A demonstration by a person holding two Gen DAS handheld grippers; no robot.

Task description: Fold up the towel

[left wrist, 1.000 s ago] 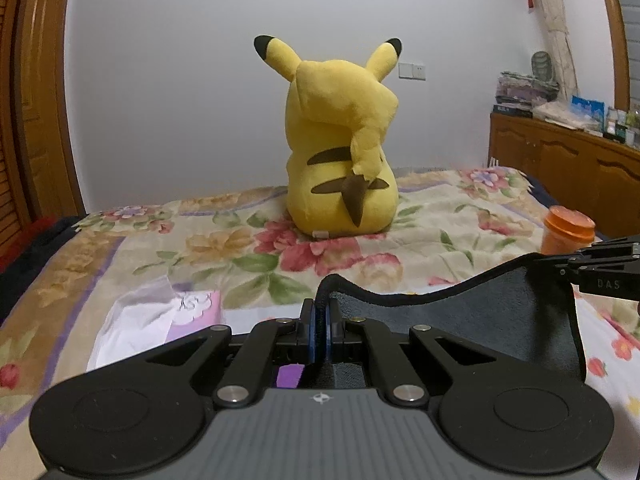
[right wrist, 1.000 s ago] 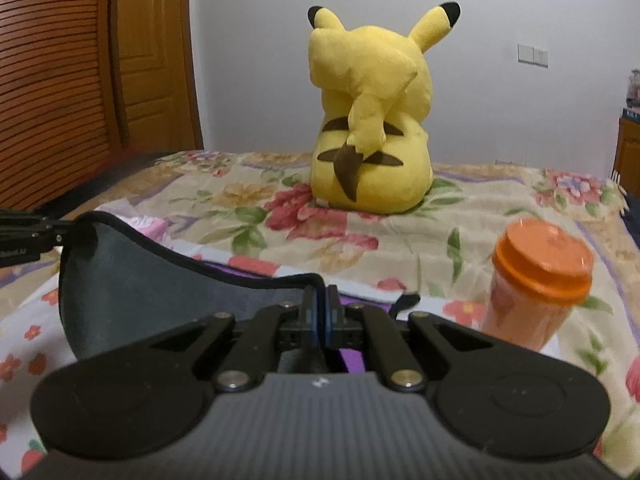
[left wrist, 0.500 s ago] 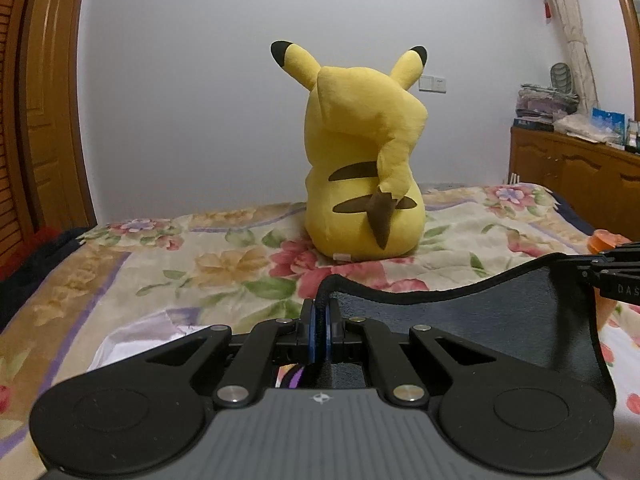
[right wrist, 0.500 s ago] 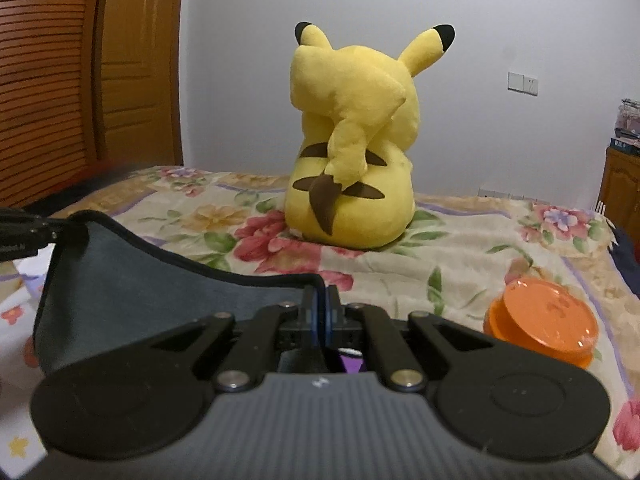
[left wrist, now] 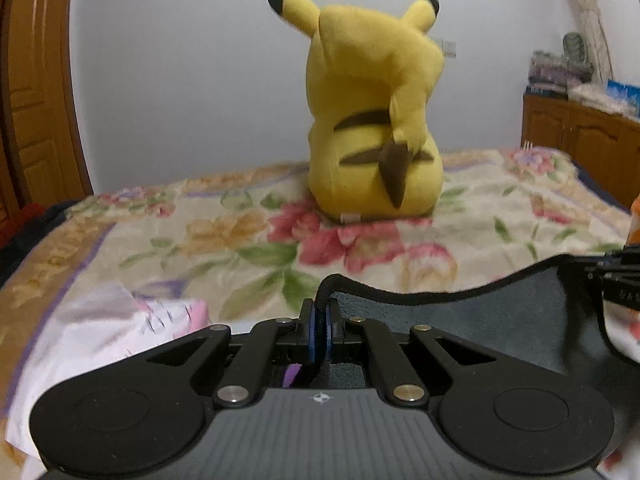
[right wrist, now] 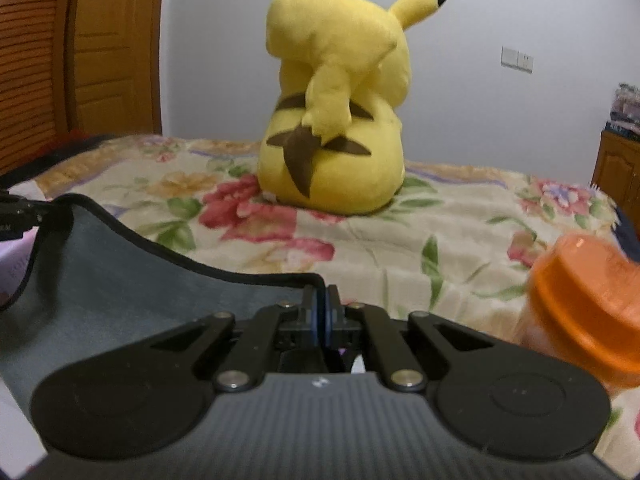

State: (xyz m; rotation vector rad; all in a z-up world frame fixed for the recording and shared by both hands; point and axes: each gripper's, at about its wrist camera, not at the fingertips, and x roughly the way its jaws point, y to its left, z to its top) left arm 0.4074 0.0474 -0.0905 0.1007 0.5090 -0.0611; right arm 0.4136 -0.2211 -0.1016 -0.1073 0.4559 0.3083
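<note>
Two tools grip the towel: the left tool and right tool each pinch a top corner, stretching it across the lower frame above the bed. Judged mid-fold; next, carry both corners forward and lower them.

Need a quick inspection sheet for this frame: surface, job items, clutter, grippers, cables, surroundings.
Surface: bed with floral bedspread.
Job's things: dark grey towel, black-trimmed, held up between both grippers, its top edge sagging between them.
Clutter: yellow Pikachu plush sitting on the bed, back to the cameras; orange-lidded container near the right gripper; white and pink paper beside the left gripper.
Grippers: left gripper jaws shut on a towel corner; right gripper jaws shut on the other corner.
Cables: nothing seen.
Surroundings: white wall, wooden door, wooden cabinet with items on top, wall switch.
</note>
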